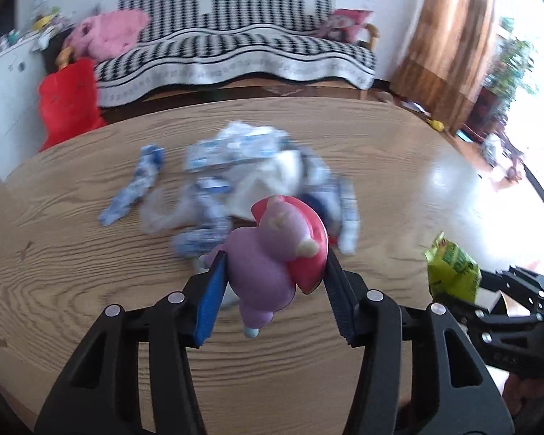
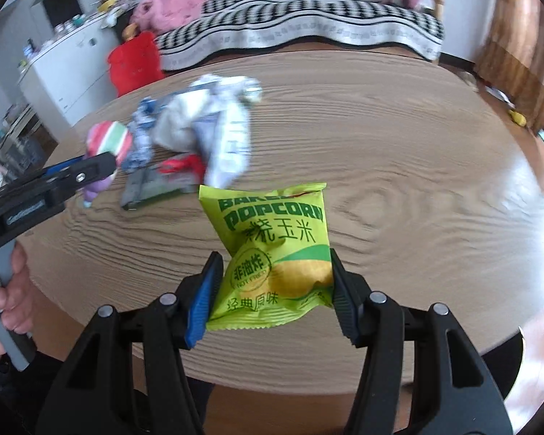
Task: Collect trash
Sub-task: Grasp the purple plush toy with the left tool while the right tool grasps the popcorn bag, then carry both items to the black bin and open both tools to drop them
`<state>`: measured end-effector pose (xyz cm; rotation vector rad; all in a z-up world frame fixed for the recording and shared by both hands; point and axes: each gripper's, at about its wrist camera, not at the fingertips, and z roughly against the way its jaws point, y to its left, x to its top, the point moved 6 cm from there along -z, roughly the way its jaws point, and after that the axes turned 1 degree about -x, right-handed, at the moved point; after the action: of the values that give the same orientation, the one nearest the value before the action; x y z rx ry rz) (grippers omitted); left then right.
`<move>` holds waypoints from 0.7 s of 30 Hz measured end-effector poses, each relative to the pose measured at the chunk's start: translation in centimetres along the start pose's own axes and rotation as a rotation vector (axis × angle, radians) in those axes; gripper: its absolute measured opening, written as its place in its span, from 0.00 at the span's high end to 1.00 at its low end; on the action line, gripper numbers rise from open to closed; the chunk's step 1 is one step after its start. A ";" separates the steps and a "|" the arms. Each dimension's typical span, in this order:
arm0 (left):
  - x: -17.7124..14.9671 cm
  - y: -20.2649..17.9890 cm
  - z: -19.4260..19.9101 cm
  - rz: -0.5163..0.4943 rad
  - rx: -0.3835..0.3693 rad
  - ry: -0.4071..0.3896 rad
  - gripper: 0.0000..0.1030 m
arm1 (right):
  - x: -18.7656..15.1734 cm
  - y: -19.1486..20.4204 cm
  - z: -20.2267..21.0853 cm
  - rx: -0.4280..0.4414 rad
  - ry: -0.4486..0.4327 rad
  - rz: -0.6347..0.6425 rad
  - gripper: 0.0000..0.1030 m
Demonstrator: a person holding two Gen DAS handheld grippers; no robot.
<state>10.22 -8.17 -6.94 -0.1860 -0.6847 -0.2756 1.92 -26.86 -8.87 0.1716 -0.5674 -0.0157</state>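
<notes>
My left gripper is shut on a purple toy figure with a pink ring and holds it above the wooden table. The same toy shows at the left gripper's tip in the right wrist view. My right gripper is shut on a green popcorn bag, also off the table; that bag shows at the right in the left wrist view. A pile of crumpled blue-and-white wrappers lies on the table beyond both grippers.
Beside the pile lie a flat dark green pack and a red wrapper. Behind the table stand a black-and-white covered sofa, a red bag and a white cabinet. A hand grips the left handle.
</notes>
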 end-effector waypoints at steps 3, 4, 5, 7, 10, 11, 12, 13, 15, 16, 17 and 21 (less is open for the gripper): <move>-0.1 -4.3 -0.3 -0.046 -0.047 0.003 0.50 | -1.0 -4.3 1.2 -0.043 -0.006 -0.058 0.45; -0.3 -6.1 -0.4 -0.065 -0.065 0.006 0.50 | -1.4 -5.4 1.5 -0.055 -0.008 -0.075 0.45; -0.4 -7.9 -0.6 -0.083 -0.081 0.009 0.50 | -2.0 -7.1 2.1 -0.071 -0.012 -0.098 0.45; -0.7 -11.2 -0.8 -0.121 -0.116 0.015 0.50 | -2.9 -10.2 3.0 -0.103 -0.018 -0.145 0.45; -1.2 -16.0 -0.9 -0.171 -0.168 0.017 0.50 | -4.6 -15.1 4.5 -0.155 -0.024 -0.222 0.45; -1.4 -17.5 -1.0 -0.186 -0.185 0.019 0.50 | -5.4 -16.9 5.2 -0.173 -0.026 -0.250 0.45; -1.8 -19.3 -1.0 -0.204 -0.206 0.023 0.50 | -6.0 -18.3 5.6 -0.190 -0.029 -0.272 0.45; -2.0 -20.6 -1.1 -0.216 -0.221 0.026 0.50 | -7.0 -20.3 6.4 -0.210 -0.033 -0.305 0.45; -2.8 -24.3 -1.3 -0.255 -0.262 0.031 0.50 | -8.4 -22.7 7.4 -0.228 -0.037 -0.349 0.45; -3.2 -25.7 -1.4 -0.269 -0.275 0.032 0.50 | -9.5 -24.7 8.2 -0.249 -0.040 -0.384 0.45; -3.8 -27.3 -1.5 -0.288 -0.292 0.036 0.50 | -10.3 -25.9 8.7 -0.263 -0.041 -0.404 0.46; -6.0 -32.9 -2.4 -0.351 -0.353 0.062 0.50 | -14.0 -31.0 9.5 -0.287 -0.019 -0.518 0.48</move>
<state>-3.02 -38.77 -10.01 -0.3928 -0.6016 -0.7372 -14.01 -58.08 -13.61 0.0345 -0.5205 -0.5997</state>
